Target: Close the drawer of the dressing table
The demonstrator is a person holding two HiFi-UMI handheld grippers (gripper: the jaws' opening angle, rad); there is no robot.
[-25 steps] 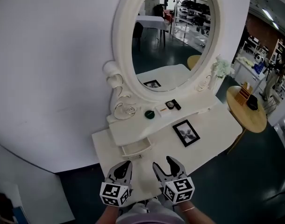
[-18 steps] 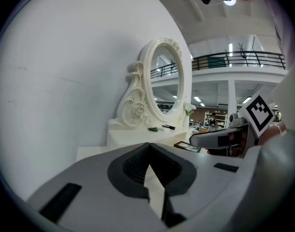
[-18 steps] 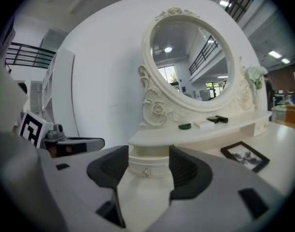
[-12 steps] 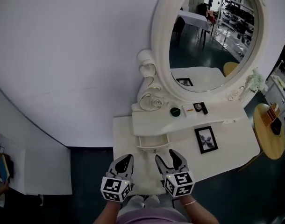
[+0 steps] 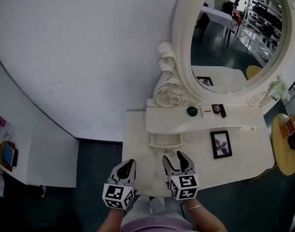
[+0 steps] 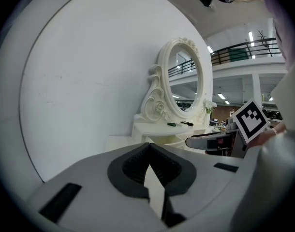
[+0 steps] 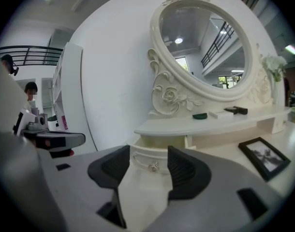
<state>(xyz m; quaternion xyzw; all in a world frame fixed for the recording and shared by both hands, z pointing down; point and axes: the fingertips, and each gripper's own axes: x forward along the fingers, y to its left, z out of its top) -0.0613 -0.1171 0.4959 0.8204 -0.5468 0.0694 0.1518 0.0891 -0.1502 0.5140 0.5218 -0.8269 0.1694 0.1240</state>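
- Drawer (image 5: 166, 140): stands pulled out from under the left end of the raised shelf (image 5: 200, 121), its front projecting toward the front edge of the dressing table (image 5: 136, 141). Not closed; no part of the task shows as done.
- Your right gripper (image 5: 175, 157): above the front edge of the table, just short of the drawer front and not touching it. Jaws wide apart and closing slightly, nothing between the pads. The drawer knob (image 7: 153, 166) shows through the gap, farther ahead.
- Your left gripper (image 5: 128, 164): over the front left corner of the table, left of the drawer. Jaw tips together, holding nothing.
- Remaining, as judged: bring a gripper onto the drawer front and push it in flush under the shelf.
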